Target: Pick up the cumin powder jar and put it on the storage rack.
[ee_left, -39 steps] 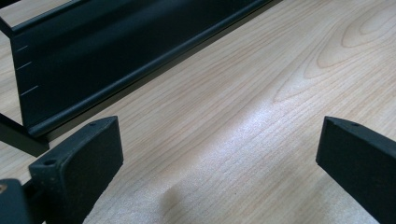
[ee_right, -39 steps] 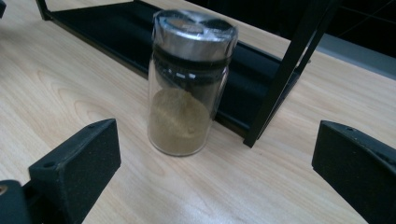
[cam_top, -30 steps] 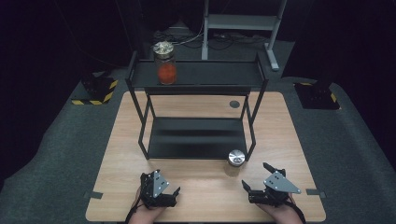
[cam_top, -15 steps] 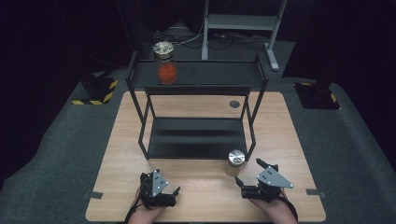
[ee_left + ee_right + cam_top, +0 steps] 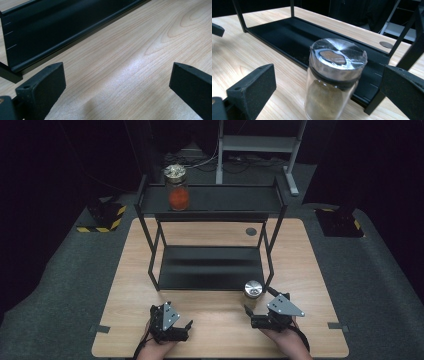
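A small glass jar [image 5: 333, 81] of brown powder with a silver lid stands on the wooden table [image 5: 215, 325], just outside the front right leg of a black two-tier rack [image 5: 210, 200]. My right gripper [image 5: 329, 78] is open, one jaw on each side of this jar without touching it; the high view shows that gripper [image 5: 257, 304] right behind the jar [image 5: 253, 291]. My left gripper [image 5: 175, 319] rests low at the table's front left, open over bare wood [image 5: 117, 75]. A taller jar [image 5: 176, 190] with red contents stands on the rack's top shelf, far left.
The rack's lower shelf [image 5: 57, 27] lies flat on the table, just ahead of both grippers. A round grey cable cap [image 5: 251, 231] sits in the table behind the rack. Dark carpet surrounds the table, and a metal stand [image 5: 260, 145] is behind.
My right gripper has slid left and forward, bringing its open jaws to either side of the small jar. The left gripper has barely moved.
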{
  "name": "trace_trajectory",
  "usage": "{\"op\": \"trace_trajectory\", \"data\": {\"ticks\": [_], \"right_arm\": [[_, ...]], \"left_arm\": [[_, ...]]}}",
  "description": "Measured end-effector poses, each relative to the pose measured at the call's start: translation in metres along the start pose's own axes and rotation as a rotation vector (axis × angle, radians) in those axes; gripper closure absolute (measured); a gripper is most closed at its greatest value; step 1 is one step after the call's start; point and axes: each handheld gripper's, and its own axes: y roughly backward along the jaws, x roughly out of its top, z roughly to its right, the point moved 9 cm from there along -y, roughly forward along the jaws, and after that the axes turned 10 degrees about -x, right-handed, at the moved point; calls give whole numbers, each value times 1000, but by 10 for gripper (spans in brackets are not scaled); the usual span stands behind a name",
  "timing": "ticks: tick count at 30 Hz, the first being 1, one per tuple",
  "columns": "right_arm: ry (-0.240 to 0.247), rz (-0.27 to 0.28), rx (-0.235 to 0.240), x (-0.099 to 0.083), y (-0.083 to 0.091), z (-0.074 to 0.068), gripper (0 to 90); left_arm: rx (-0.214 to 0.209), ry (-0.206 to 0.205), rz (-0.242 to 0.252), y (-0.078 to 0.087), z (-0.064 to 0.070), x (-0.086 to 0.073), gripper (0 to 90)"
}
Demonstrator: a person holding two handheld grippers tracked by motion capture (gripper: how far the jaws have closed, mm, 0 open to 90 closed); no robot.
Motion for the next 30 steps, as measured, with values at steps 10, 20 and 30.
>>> {"op": "trace_trajectory", "data": {"ticks": [10,20,30], "right_arm": [[-38,11,-5,-1,-15,-4,0],[-78,31,-22,-6,-23,-2,49],[-101,76,-27,-11,-27,1,200]], "left_arm": [[3,-3,0,0,1,0,9],[5,-4,0,0,1,0,9],[8,-13,-3,0,2,0,9]]}}
